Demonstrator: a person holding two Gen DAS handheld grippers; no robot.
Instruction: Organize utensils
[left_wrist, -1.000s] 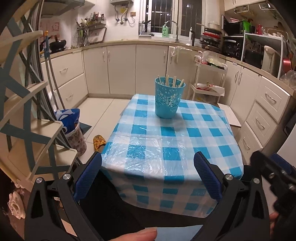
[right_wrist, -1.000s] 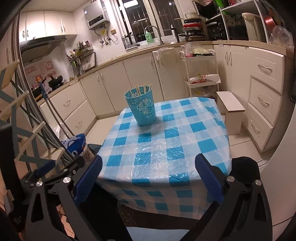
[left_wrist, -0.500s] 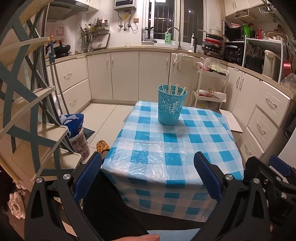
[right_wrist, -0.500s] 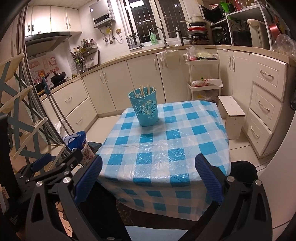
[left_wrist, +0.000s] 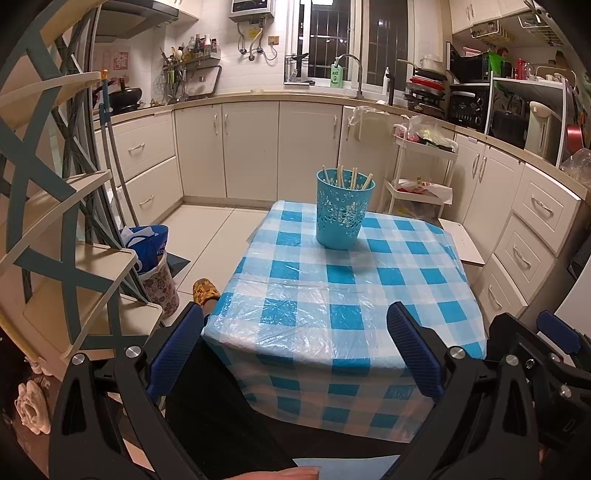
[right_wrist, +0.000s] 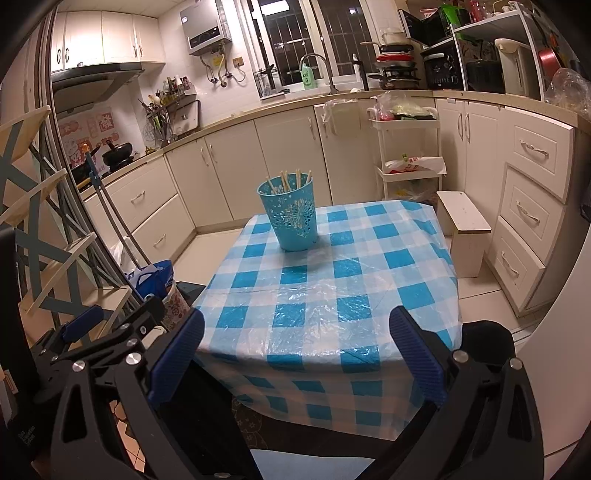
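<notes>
Filling the middle of both views, a small table under a blue-and-white checked plastic cloth (left_wrist: 343, 295) (right_wrist: 332, 291) stands in a kitchen lined with cream cabinets (left_wrist: 251, 147) (right_wrist: 288, 155). A cream and grey-blue lattice shelf unit (left_wrist: 55, 229) (right_wrist: 40, 236) rises off the table's left edge, and a low cream wooden stool (right_wrist: 465, 229) (left_wrist: 460, 242) sits on the floor past the table's right edge.

Near the far edge of the table, toward its far left corner, stands a turquoise perforated plastic utensil cup (left_wrist: 342, 212) (right_wrist: 291, 216), upright, with several pale wooden chopsticks (left_wrist: 349, 177) (right_wrist: 290, 180) leaning inside it, their ends poking above the rim.

Both tools are held level just short of the table's near edge, pointing across it at the cup. The left gripper (left_wrist: 295, 350) (right_wrist: 81, 325) has its blue ribbed fingers (left_wrist: 177, 349) spread wide with nothing between them. The right gripper (right_wrist: 295, 354) (left_wrist: 554, 336), close beside it, is likewise spread wide and empty, its fingers (right_wrist: 413, 354) framing the table's near edge
</notes>
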